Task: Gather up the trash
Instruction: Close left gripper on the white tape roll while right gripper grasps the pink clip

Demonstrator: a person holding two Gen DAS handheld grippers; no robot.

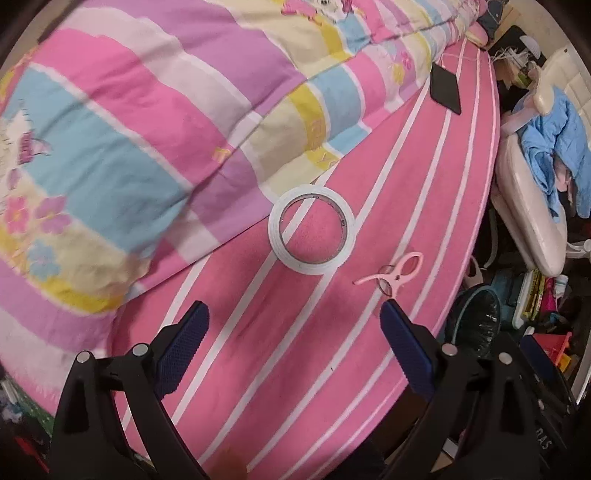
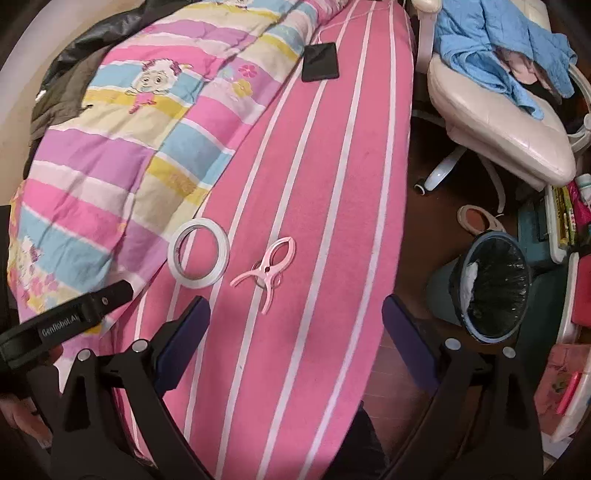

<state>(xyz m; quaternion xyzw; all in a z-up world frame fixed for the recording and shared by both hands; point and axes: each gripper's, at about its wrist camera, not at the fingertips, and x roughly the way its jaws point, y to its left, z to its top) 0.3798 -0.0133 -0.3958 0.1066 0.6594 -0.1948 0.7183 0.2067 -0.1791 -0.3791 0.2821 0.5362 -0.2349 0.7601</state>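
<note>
A white tape roll [image 1: 311, 229] lies flat on the pink striped bed sheet [image 1: 317, 350], beside the quilt's edge. A pink clothes peg [image 1: 393, 273] lies just right of it. My left gripper [image 1: 295, 314] is open and empty, hovering just short of the roll. In the right wrist view the tape roll [image 2: 198, 257] and the peg [image 2: 266, 271] lie ahead and to the left. My right gripper [image 2: 295, 308] is open and empty over the sheet's right edge. A blue trash bin [image 2: 491, 286] with a black liner stands on the floor to the right. The left gripper's body [image 2: 74, 317] shows at the left.
A colourful striped quilt [image 1: 140, 122] covers the bed's left side. A black phone [image 1: 445, 88] lies farther up the sheet. A cream chair [image 2: 495, 122] with blue clothes [image 2: 491, 33] stands beside the bed. Cluttered boxes [image 2: 565, 229] sit behind the bin.
</note>
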